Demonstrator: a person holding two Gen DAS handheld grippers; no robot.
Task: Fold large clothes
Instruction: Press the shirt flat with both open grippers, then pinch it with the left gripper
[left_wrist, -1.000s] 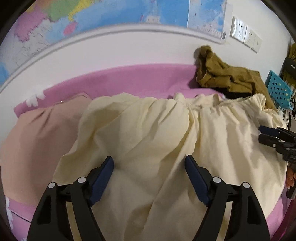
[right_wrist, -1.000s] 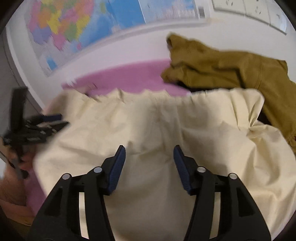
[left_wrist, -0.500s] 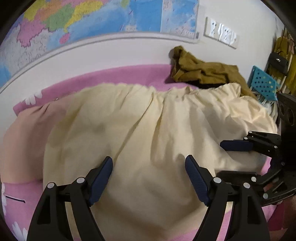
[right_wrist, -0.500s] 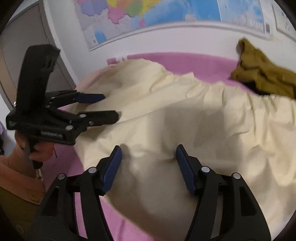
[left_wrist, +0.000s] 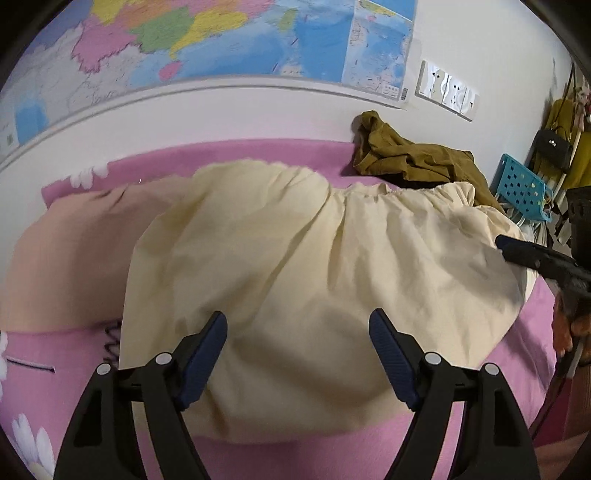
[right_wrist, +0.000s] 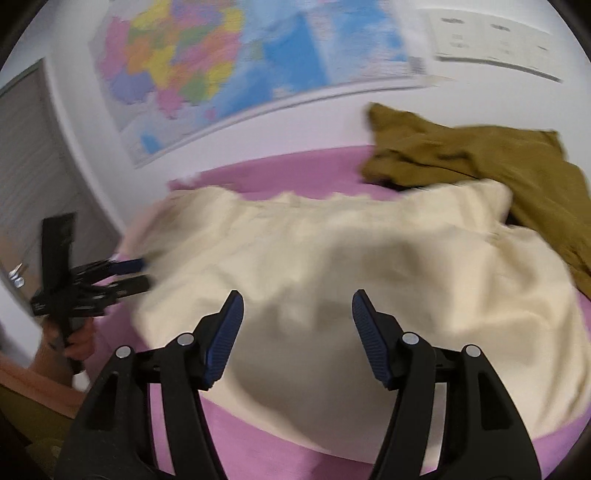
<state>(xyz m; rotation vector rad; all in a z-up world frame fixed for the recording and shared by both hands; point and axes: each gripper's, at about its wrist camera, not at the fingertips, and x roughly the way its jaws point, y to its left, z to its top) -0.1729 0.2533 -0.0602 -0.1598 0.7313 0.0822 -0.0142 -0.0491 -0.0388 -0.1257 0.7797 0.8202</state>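
A large cream garment lies crumpled and spread on the pink bed cover. My left gripper hovers over its near part, open, with nothing between the blue pads. In the right wrist view the same cream garment fills the middle. My right gripper is over its near edge, open and empty. The left gripper shows at the garment's left side, apart from the cloth. The right gripper's tip pokes in at the garment's right edge.
An olive-brown garment is heaped against the wall at the back right. A peach cloth lies left of the cream one. A blue perforated basket stands beyond the bed's right end. A map and sockets are on the wall.
The right gripper, close beside the left half a second ago, has drawn back toward the garment's right side. The left gripper has shifted left along the near edge. Both jaws stay apart.
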